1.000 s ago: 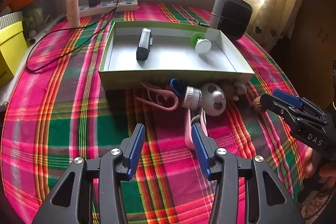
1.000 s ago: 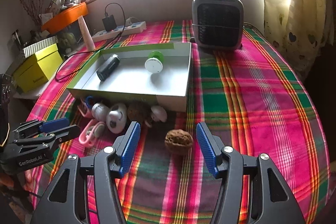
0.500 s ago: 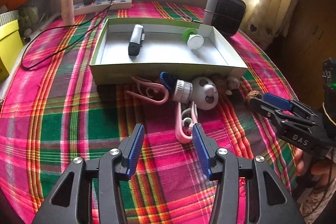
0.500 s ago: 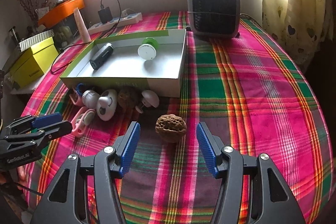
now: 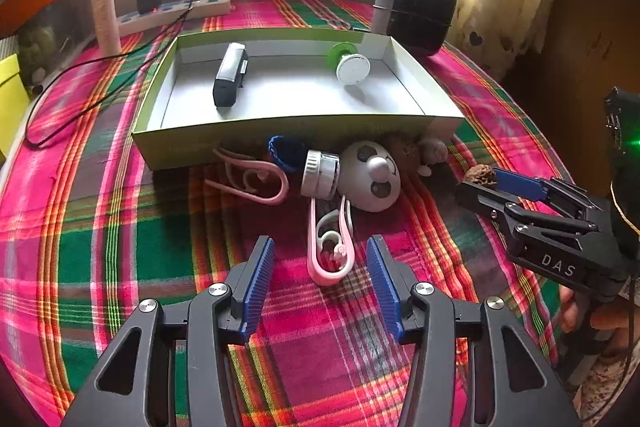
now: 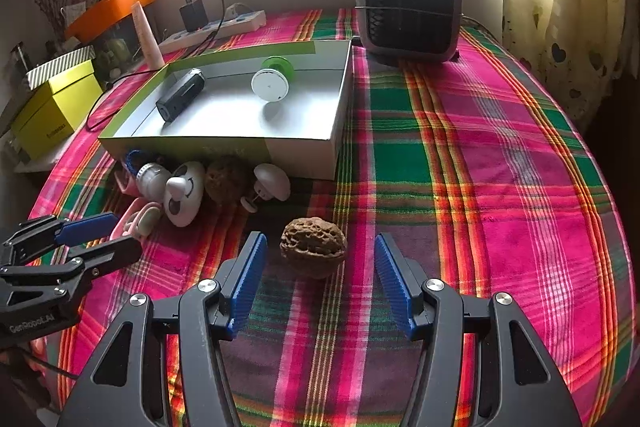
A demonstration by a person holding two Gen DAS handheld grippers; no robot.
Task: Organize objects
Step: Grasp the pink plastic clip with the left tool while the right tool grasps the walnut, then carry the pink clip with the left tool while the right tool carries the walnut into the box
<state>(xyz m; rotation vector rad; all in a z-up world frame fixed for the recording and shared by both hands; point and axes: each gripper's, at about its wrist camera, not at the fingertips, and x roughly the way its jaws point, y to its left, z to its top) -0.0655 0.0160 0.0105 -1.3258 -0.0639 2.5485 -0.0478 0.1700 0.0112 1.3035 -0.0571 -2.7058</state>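
My left gripper (image 5: 322, 267) is open low over the plaid cloth, and a pink clip (image 5: 330, 251) lies between its blue pads without touching them. My right gripper (image 6: 320, 275) is open too, its pads either side of a brown walnut (image 6: 313, 253) and clear of it. A shallow green-and-white box (image 5: 296, 131) holds a black device (image 5: 230, 81) and a green-white spool (image 5: 352, 67). Against its front wall lie a second pink clip (image 5: 256, 179), a blue item (image 5: 288, 151), a silver-capped bottle (image 5: 320, 173), a white panda toy (image 5: 372, 175), another walnut (image 6: 226, 179) and a white mushroom-shaped piece (image 6: 272, 183).
A grey heater (image 6: 408, 11) stands behind the box on the right. A power strip (image 6: 216, 27) with a charger and a trailing black cable, and a tube (image 6: 146, 35), sit at the back left. A yellow box (image 6: 52, 107) is off the table's left edge. A curtain hangs at the right.
The left view has swung slightly, so the pink clip now sits centred between its fingers instead of beside the right one. The walnut stays between the right pads.
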